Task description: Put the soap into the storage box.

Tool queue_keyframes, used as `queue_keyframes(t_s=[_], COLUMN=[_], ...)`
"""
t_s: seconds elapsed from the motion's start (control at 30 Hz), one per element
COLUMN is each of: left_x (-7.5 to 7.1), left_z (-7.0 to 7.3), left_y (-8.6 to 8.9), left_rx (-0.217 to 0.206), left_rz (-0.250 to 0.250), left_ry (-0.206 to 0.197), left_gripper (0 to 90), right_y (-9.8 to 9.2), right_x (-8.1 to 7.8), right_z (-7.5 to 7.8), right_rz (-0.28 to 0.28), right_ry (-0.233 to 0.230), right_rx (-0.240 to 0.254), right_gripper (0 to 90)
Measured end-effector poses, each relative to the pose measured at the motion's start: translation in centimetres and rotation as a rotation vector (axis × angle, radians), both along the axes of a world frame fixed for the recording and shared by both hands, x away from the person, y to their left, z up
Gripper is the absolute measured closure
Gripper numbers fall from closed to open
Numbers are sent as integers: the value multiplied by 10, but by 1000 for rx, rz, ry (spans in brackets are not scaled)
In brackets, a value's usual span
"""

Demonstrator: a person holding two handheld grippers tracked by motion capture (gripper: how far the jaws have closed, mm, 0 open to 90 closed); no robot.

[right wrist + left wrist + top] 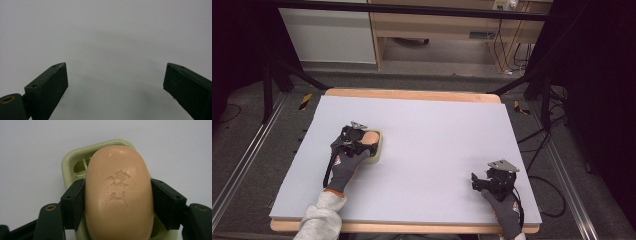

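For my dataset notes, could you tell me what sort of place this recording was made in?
Probably a lab recording rig: a grey-topped table framed by dark curtains, loose cables on the floor, and a person's left gripper around a soap bar.

- Your worktop (412,95) is a wooden board with a pale grey mat (437,145) laid over nearly all of it; bare wood shows along the far and near edges.
- Around it you have grey carpeted floor (272,150), with metal rails (242,160) running along both sides.
- Beyond the far edge stands a light wooden desk (437,25), and left of it a white cabinet panel (327,35).
- Black cables (542,150) trail across the floor at your right, more hanging by the desk leg.
- Dark curtains (602,75) close in both sides, and a black bar (412,10) crosses the top.
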State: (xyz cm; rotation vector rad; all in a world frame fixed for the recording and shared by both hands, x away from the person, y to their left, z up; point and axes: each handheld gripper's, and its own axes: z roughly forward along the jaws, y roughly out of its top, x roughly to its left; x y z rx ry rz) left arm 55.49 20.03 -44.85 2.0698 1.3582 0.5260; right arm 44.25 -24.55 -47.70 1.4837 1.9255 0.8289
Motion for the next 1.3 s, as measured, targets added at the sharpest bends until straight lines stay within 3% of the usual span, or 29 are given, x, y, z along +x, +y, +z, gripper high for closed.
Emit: queue_keyframes(t_s=[0.77,1.03,1.2,1.3], left_x=[-2,-7,-15,-21], left_z=[0,12,23,26], left_y=[0,4,5,5], left_rx=[-7,-57,-96,-95], left_rz=[3,-2,-8,-27], left_ry=[7,-25,-69,-83], left_gripper=[306,289,289,288], right_y=[-1,-2,-2,-3], right_x=[-1,-1,-2,-2], right_z=[1,1,1,2], right_rz=[-1,-1,-7,-11], right_ry=[-4,-5,-7,-9], right_rx=[4,3,4,6], right_gripper=[61,60,60,60])
